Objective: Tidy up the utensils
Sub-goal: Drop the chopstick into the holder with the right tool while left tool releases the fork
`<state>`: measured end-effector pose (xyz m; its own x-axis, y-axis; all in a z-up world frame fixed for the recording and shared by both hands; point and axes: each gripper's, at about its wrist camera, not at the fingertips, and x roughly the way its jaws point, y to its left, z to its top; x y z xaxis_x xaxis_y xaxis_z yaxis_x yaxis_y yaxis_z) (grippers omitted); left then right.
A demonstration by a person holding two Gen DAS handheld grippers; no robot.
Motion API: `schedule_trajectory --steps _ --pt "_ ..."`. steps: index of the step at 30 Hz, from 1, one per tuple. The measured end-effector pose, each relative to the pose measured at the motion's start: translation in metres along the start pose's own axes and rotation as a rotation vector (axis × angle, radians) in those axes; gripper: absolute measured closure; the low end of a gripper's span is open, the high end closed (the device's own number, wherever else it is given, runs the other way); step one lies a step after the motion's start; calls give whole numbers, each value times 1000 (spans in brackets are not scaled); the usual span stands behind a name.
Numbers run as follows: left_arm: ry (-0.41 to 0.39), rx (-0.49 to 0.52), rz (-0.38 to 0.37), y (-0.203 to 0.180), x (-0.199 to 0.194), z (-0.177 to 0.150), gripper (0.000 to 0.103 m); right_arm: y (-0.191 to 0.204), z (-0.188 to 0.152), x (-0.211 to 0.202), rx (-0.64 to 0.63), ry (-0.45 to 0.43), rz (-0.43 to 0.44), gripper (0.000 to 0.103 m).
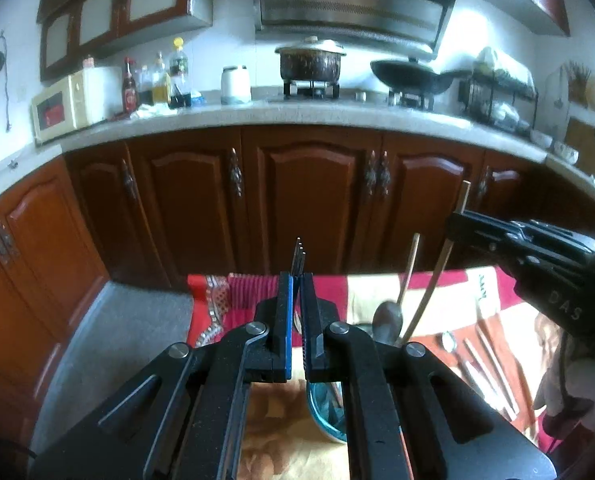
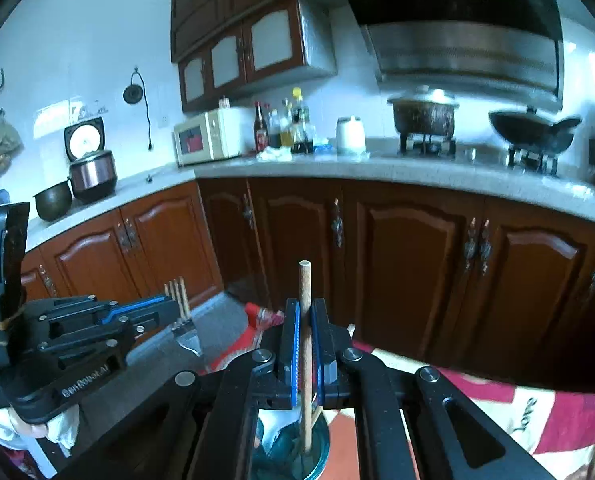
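Patterned tablecloth (image 1: 377,292) (kitchen cabinets behind); left jaws clamp fork (image 1: 298,258), right jaws chopstick (image 2: 305,320).

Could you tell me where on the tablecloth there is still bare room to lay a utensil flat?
Bare cloth shows left of the teal cup, out to the red patterned edge. It is crowded right of the cup: a spoon and chopsticks lie there. The cup already holds a spoon.
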<state>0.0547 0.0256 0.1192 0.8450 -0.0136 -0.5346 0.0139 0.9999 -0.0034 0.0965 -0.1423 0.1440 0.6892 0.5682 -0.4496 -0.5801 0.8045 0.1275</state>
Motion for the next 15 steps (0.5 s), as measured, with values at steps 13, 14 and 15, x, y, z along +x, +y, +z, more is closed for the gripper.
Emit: schedule_trajectory --steps 13,14,15 --pt "92 -32 -40 -15 29 -25 101 -29 -33 33 106 128 55 98" --pt "92 -32 -46 -16 29 -24 100 -31 -34 33 105 133 48 98" --pt "93 -34 -48 -16 29 -24 100 -32 -35 33 104 138 48 96"
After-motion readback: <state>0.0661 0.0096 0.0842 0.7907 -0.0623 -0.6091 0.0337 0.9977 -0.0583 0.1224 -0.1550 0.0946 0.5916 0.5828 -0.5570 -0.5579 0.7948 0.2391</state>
